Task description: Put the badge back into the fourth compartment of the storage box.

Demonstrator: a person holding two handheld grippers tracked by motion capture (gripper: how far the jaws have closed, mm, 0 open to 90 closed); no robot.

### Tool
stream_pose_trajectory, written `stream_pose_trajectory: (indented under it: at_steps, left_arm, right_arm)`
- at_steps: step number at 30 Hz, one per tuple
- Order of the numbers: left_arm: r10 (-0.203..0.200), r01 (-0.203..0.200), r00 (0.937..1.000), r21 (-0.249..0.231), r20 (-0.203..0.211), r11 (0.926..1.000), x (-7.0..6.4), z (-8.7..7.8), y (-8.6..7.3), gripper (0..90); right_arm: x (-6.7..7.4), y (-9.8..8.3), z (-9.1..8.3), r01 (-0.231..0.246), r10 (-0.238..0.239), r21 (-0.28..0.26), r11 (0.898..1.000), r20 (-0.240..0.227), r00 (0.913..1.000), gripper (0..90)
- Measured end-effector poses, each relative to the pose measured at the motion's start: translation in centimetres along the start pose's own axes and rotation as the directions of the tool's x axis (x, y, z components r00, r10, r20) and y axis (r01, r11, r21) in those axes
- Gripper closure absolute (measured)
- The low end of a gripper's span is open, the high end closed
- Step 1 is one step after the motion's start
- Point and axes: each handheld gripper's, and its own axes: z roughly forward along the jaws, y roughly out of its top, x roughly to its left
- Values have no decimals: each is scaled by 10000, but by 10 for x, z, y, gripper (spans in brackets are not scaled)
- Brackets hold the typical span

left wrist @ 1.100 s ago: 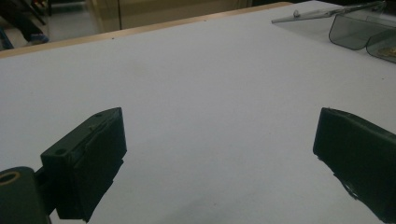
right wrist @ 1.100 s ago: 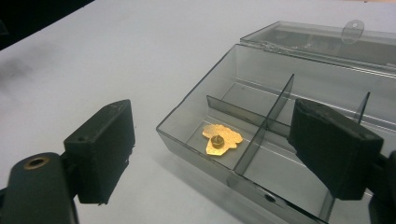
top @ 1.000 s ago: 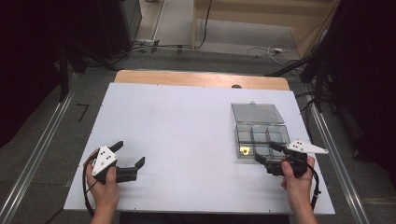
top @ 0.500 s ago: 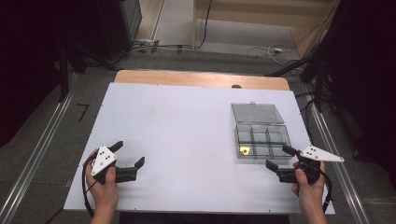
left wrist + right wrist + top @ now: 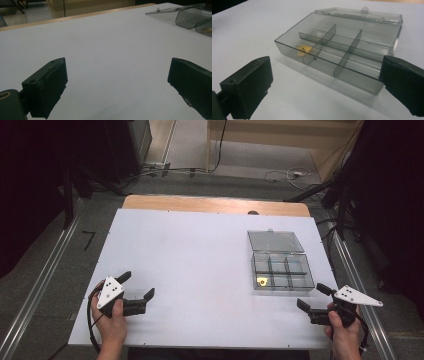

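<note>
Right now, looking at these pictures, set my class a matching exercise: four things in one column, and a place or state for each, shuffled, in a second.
Things:
1. left gripper
2. right gripper
3. lid
4. yellow piece

Places or states:
A. in the box's near-left compartment
B. open, near the table's front-left corner
C. folded back flat behind the box
D. open, just in front of the box

Pairs: 1-B, 2-D, 3-C, 4-A

One tabletop is seen, on which one clear compartment box with one open lid is placed. Six compartments are counted in it, and one small yellow item is held. Two claws are counted: the left claw and the right claw.
</note>
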Motion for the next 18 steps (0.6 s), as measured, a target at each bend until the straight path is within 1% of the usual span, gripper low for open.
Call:
stream_pose_trajectory:
  at_steps: [3,6,8,10,11,13,16,18]
  left_arm:
    - [-8,8,10000,-9,8,10000,0,0,0,34]
    - [-21,21,10000,-13,3,10000,0,0,0,34]
    - [-25,25,10000,-18,6,10000,0,-1,0,33]
    - [-28,28,10000,-32,20,10000,0,-1,0,34]
    - [-30,30,10000,-44,34,10000,0,-1,0,34]
    - [-19,19,10000,-26,33,10000,0,-1,0,33]
    - [-13,13,10000,-31,34,10000,0,-1,0,34]
    - [-6,6,10000,-25,45,10000,0,0,0,34]
  right_arm:
    - [-8,-9,-4,-156,156,14,9999,84,9998,0]
    - [-14,-14,-8,-352,354,-115,9993,213,9991,0]
    - [-18,-16,-10,-356,362,-233,9991,251,9990,0]
    - [-22,-20,-10,-282,290,-226,9993,346,9990,0]
    - [-23,-22,-9,-264,273,-225,9994,425,9987,0]
    - [-26,-23,-9,-395,408,-319,9987,397,9984,0]
    - [-26,-23,-12,-496,516,-469,9977,416,9978,0]
    - [-27,-23,-11,-505,525,-456,9977,442,9976,0]
